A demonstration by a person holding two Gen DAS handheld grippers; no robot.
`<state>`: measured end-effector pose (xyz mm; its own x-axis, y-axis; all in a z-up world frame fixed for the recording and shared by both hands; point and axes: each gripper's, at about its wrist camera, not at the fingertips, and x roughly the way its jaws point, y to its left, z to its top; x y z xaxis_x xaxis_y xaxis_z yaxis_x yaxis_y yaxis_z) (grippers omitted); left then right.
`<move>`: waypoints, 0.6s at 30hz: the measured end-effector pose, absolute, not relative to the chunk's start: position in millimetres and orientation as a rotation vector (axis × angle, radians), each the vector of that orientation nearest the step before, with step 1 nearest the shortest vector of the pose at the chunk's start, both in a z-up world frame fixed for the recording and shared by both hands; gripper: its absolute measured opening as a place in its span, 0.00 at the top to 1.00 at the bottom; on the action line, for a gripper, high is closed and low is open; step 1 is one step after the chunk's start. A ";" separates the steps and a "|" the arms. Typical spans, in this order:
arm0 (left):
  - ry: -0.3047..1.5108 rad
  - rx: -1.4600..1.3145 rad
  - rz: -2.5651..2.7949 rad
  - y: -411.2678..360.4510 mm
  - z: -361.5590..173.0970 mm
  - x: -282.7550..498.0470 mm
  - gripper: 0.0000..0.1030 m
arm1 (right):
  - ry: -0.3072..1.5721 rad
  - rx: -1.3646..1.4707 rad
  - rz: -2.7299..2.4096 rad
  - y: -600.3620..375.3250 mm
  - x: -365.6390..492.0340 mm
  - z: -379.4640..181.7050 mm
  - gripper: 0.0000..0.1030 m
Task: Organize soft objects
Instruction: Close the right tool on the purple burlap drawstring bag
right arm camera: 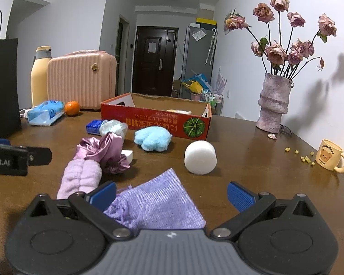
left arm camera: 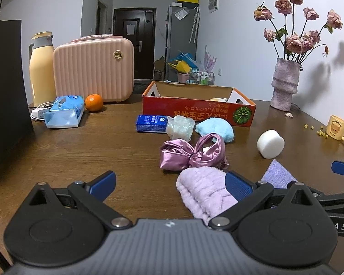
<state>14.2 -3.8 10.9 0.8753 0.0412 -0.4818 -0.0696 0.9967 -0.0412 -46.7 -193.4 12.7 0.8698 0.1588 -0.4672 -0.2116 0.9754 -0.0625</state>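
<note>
Left wrist view: left gripper (left arm camera: pixel 172 188) jaws spread wide beside the plush roll (left arm camera: pixel 203 190) on the table (left arm camera: pixel 80 146); right gripper (right arm camera: pixel 172 193) likewise spread, over the lilac cloth (right arm camera: pixel 158 204).

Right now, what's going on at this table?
A person holds two open grippers low over a brown wooden table, gripping nothing yet. The left gripper faces a fluffy lilac towel roll; the right gripper faces a flat purple woven cloth. The red cardboard box behind already holds something pale.
</note>
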 end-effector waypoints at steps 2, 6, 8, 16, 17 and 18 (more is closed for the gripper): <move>0.504 -0.056 0.063 -2.4 10.0 13.9 0.00 | 0.485 -0.111 0.194 -193.2 -45.8 11.0 0.00; 0.504 -0.057 0.068 1.1 8.3 12.5 0.00 | 0.494 -0.108 0.193 -191.2 -42.8 10.3 0.00; 0.504 -0.057 0.069 3.4 7.1 11.9 0.00 | 0.499 -0.112 0.195 -188.8 -40.7 9.3 0.00; 0.530 -0.062 0.084 10.9 -1.8 12.6 0.00 | 0.584 -0.105 0.202 -180.7 -15.3 -7.1 0.00; 0.533 -0.063 0.085 11.5 -3.0 12.5 0.00 | 0.595 -0.101 0.207 -179.1 -11.3 -9.1 0.00; 0.536 -0.066 0.086 12.4 -3.7 12.4 0.00 | 0.607 -0.098 0.210 -177.6 -7.6 -11.4 0.00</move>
